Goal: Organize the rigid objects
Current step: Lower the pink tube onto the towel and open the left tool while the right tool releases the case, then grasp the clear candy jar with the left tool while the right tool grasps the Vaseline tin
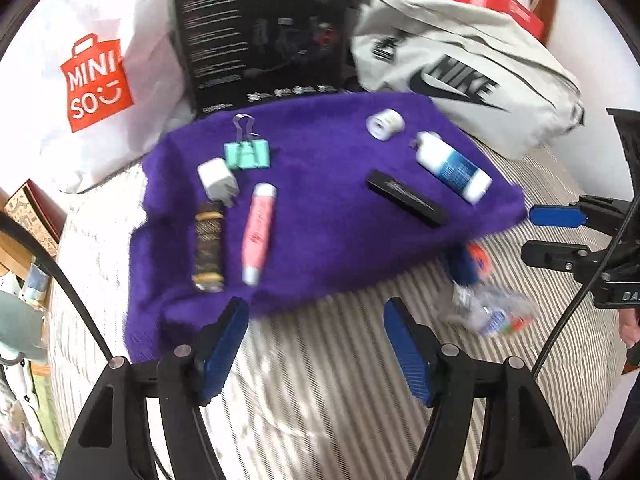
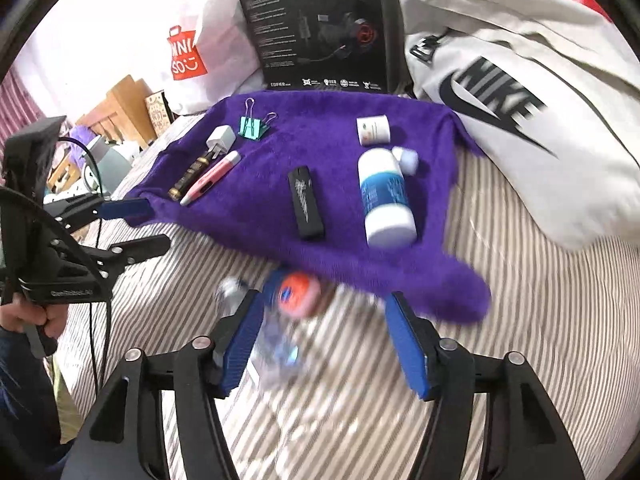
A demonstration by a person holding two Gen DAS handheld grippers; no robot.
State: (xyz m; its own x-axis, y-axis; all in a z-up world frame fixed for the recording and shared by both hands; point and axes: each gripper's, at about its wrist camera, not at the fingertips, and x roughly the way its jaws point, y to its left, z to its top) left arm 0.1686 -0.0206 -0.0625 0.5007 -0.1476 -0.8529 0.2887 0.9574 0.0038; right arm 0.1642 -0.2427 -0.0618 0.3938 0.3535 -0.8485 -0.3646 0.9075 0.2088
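Note:
A purple towel lies on the striped bed. On it rest a teal binder clip, a white charger plug, a dark patterned tube, a pink tube, a black flat box, a white-and-blue bottle and a small white jar. My left gripper is open at the towel's near edge. My right gripper is open; a blurred clear item with an orange cap lies between its fingers.
Behind the towel stand a white Miniso bag, a black headset box and a grey Nike bag. A crumpled clear wrapper lies on the striped bedding. A hand holds the left gripper.

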